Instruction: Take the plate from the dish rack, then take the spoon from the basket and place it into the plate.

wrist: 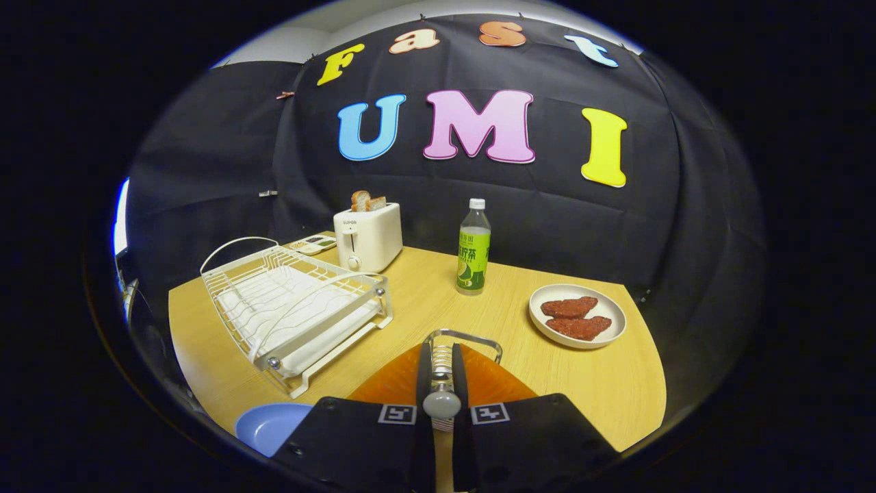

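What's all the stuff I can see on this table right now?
Table: one, light wood, under everything.
Dish rack: one, white wire, beyond the fingers to their left, no dishes seen in it.
Toaster: one, white, behind the rack, bread slices sticking out.
Small tray: one, pale, beside the toaster; contents too small to tell.
Bottle: one, green label, white cap, upright, mid-table.
White plate: one, ahead to the right, holding two reddish-brown pieces.
Blue plate: one, near edge, beside the left finger.
Basket: one, orange with wire frame, just ahead of the fingers.
Spoon: one, grey metal, between the fingers.
Gripper: one, black, shut on the spoon.
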The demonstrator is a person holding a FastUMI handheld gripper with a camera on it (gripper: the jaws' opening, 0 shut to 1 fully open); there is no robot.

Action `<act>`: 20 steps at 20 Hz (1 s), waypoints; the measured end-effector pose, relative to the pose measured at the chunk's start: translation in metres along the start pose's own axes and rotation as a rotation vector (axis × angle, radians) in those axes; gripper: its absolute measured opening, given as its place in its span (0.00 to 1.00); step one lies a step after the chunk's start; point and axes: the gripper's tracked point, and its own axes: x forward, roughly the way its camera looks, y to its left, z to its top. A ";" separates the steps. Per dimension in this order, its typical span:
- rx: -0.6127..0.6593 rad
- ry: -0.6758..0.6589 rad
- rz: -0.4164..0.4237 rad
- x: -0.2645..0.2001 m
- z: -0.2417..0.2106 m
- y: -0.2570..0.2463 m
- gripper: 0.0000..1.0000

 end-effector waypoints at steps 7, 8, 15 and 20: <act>0.022 -0.041 0.043 -0.043 0.054 0.000 0.14; 0.029 -0.045 0.063 -0.051 0.059 0.005 0.14; 0.048 0.010 0.265 -0.086 0.030 0.074 0.14; -0.001 0.087 0.410 -0.089 -0.018 0.125 0.14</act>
